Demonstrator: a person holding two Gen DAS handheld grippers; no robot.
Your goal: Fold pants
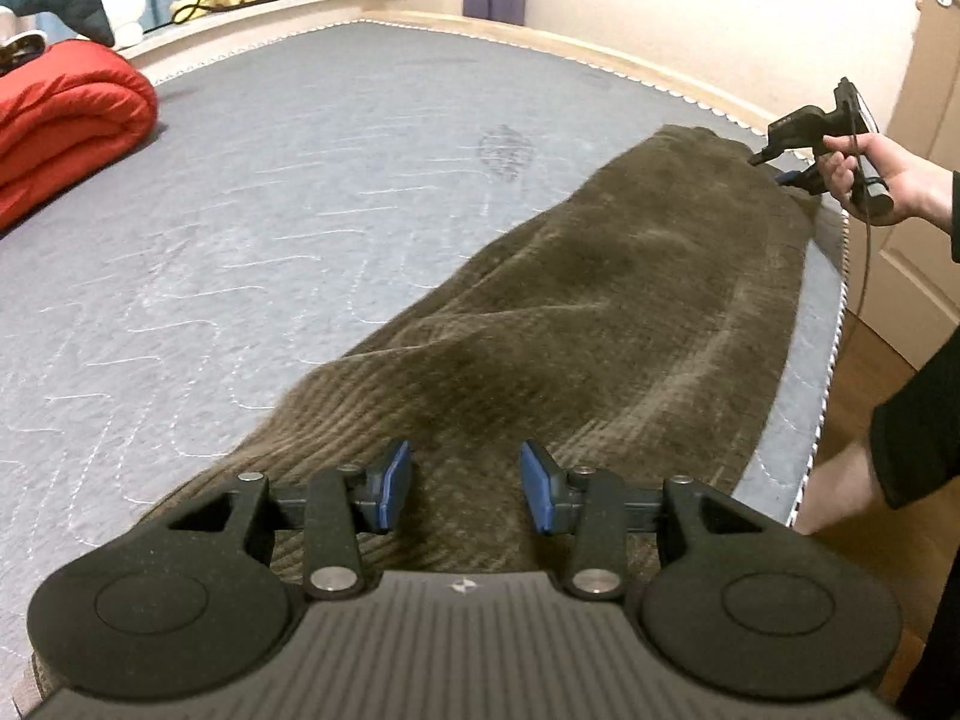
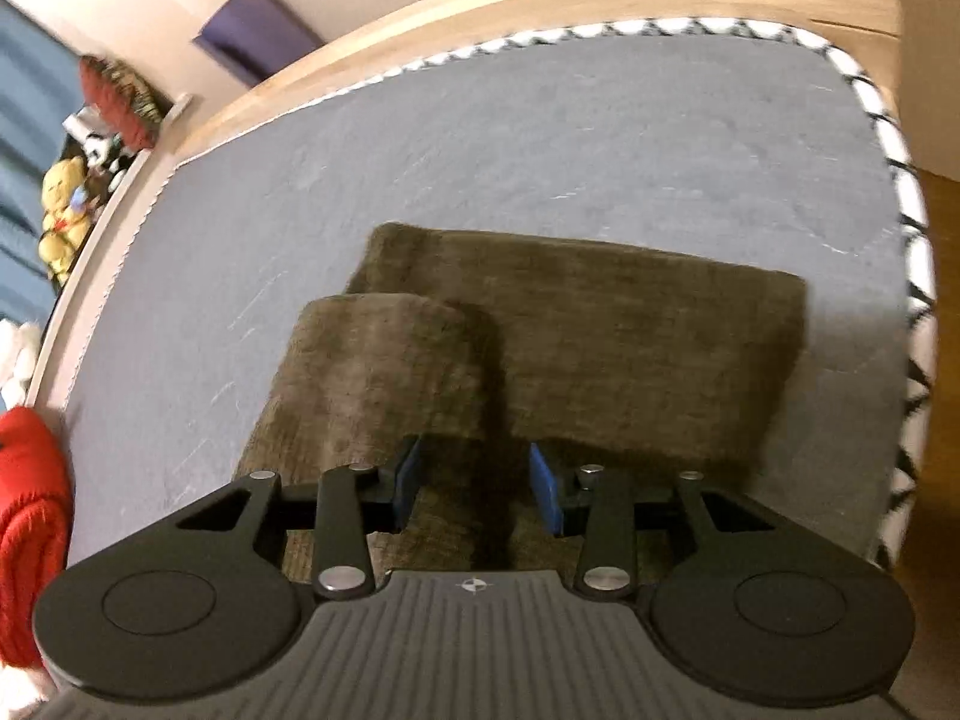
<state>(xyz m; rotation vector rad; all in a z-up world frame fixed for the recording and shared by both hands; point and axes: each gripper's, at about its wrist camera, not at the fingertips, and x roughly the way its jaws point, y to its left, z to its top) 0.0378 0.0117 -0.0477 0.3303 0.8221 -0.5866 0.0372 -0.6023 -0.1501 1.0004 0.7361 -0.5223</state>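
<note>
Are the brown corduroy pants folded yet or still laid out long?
Mostly laid out long: the brown corduroy pants stretch lengthwise along the grey mattress. One leg end overlaps the other; no crosswise fold shows.

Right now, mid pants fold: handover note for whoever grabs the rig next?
Left gripper: open, empty, low over the near end of the pants.
Right gripper: open, empty, over the far end, near the mattress corner.
Pants: brown corduroy, stretched lengthwise along the mattress edge. In the right wrist view one leg end lies over the other, offset rather than matched.
Done: pants laid out, legs roughly stacked.
Left: line up the leg ends, then probably grip one end with both grippers and fold it toward the other.
</note>
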